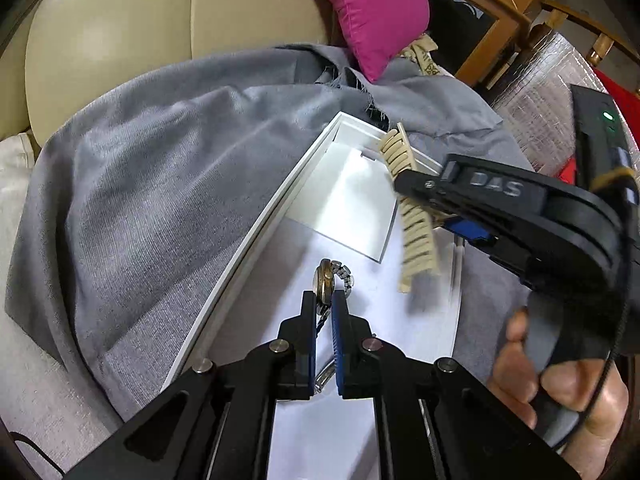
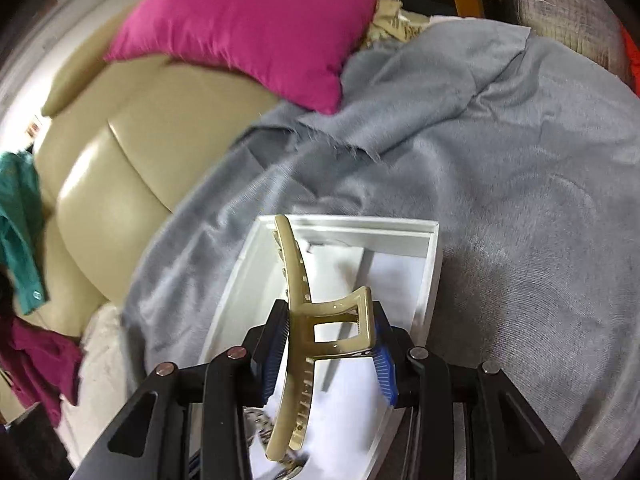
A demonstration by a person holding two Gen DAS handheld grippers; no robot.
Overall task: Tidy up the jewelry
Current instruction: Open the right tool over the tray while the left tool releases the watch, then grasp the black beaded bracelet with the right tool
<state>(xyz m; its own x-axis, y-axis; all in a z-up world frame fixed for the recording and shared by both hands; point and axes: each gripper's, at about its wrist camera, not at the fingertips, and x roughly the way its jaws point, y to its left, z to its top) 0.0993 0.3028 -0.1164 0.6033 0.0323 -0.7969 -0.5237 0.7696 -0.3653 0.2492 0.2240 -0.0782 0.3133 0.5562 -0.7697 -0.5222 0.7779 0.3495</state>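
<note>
A white open box (image 1: 256,224) lies on a grey cloth; it also shows in the right wrist view (image 2: 434,264). My left gripper (image 1: 325,300) is shut on a metal wristwatch (image 1: 325,280), held low over the box's white floor; the watch band (image 1: 325,376) trails back between the fingers. My right gripper (image 2: 330,320) is shut on a beige hair claw clip (image 2: 304,344), held above the box. In the left wrist view the clip (image 1: 416,236) hangs from the right gripper (image 1: 412,184) over the box's right side.
A grey cloth (image 1: 152,184) covers the seat of a beige leather sofa (image 1: 120,32). A magenta cushion (image 2: 256,28) lies behind the box. A white insert card (image 1: 360,208) lies inside the box. Teal and magenta clothes (image 2: 20,216) lie at the left.
</note>
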